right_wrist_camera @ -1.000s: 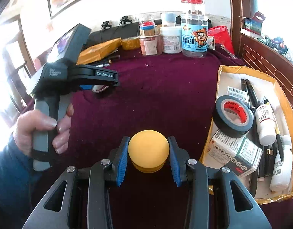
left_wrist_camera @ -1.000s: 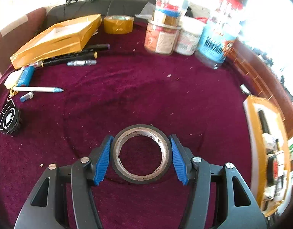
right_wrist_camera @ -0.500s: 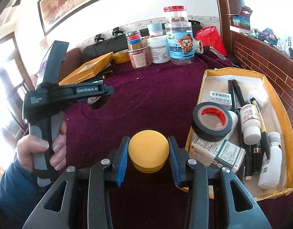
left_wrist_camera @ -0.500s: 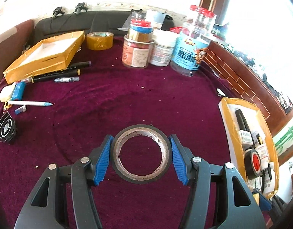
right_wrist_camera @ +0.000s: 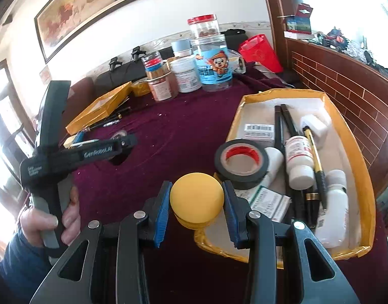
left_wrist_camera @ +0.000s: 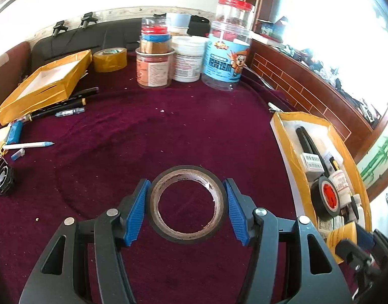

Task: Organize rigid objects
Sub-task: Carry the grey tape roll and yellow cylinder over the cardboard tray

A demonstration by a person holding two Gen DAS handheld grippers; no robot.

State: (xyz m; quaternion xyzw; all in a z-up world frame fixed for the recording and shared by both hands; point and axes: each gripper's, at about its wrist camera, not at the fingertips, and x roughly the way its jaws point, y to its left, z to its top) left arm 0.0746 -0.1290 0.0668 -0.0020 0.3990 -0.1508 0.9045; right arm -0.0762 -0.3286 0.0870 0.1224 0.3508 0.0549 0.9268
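Observation:
My left gripper (left_wrist_camera: 186, 204) is shut on a black tape roll (left_wrist_camera: 186, 234) with a brown inner core, held above the maroon tablecloth (left_wrist_camera: 194, 131). My right gripper (right_wrist_camera: 197, 201) is shut on a round yellow object (right_wrist_camera: 197, 197), which hangs over the near left corner of the yellow tray (right_wrist_camera: 355, 141). That tray holds a black tape roll with a red core (right_wrist_camera: 240, 162), pens, white bottles and small boxes. In the right wrist view the left gripper (right_wrist_camera: 125, 143) appears at the left, gripped by a person's hand (right_wrist_camera: 42, 225). The same tray (left_wrist_camera: 282, 131) lies at the right in the left wrist view.
Jars and cans (left_wrist_camera: 191, 50) stand along the back of the table, next to a brown packing tape roll (left_wrist_camera: 109, 59). A second yellow tray (left_wrist_camera: 9, 109) sits at the back left, with pens (left_wrist_camera: 64, 106), a white pen (left_wrist_camera: 26, 145) and a small black fan (left_wrist_camera: 1, 177) nearby.
Both grippers have moved rightward and a little up with their loads. The yellow object now hangs over the tray's corner, and the tray looms larger in both views.

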